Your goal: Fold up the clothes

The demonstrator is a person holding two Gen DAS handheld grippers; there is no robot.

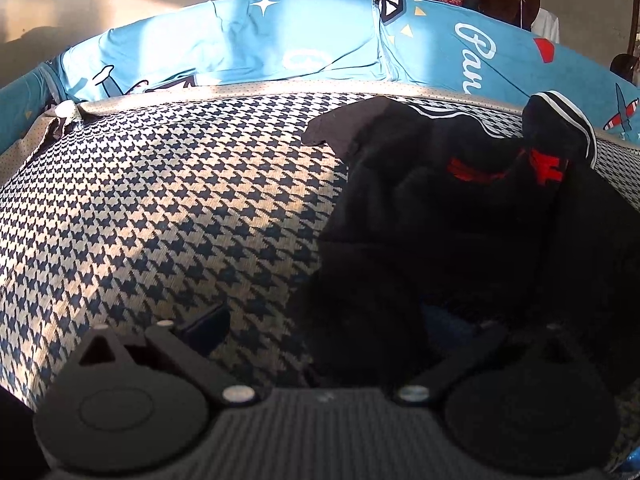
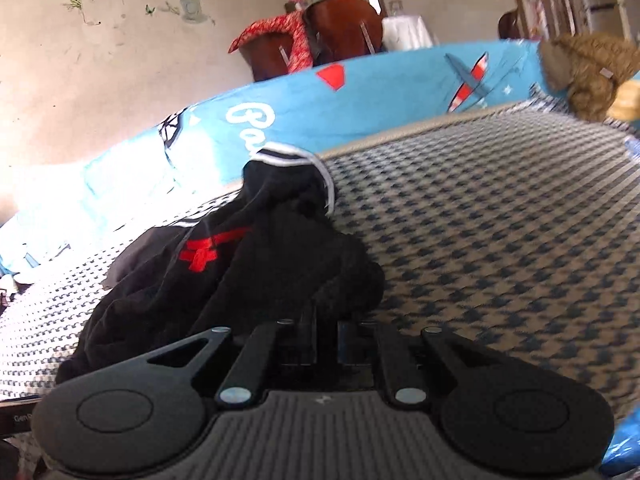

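While a blue printed sheet (image 1: 320,44) is seen bunched along the far edge of the houndstooth-covered bed (image 1: 160,208), a brown plush toy (image 2: 588,72) is seen at its far right corner. A crumpled black garment (image 1: 460,208) with red lettering is heaped near the far edge. The left gripper (image 1: 336,320) is held wide apart, one finger hidden in the dark cloth, whereas the right gripper (image 2: 326,328) is nearly closed at the garment's hem; a grip cannot be confirmed.

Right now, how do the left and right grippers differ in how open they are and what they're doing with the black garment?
The left gripper has its jaws spread wide and grips nothing; the right gripper has its jaws nearly together, pinching an edge of the black garment. The left one sits partly over bare houndstooth cover; the right one is at the cloth. Both are low over the same bed, pointing toward the garment.
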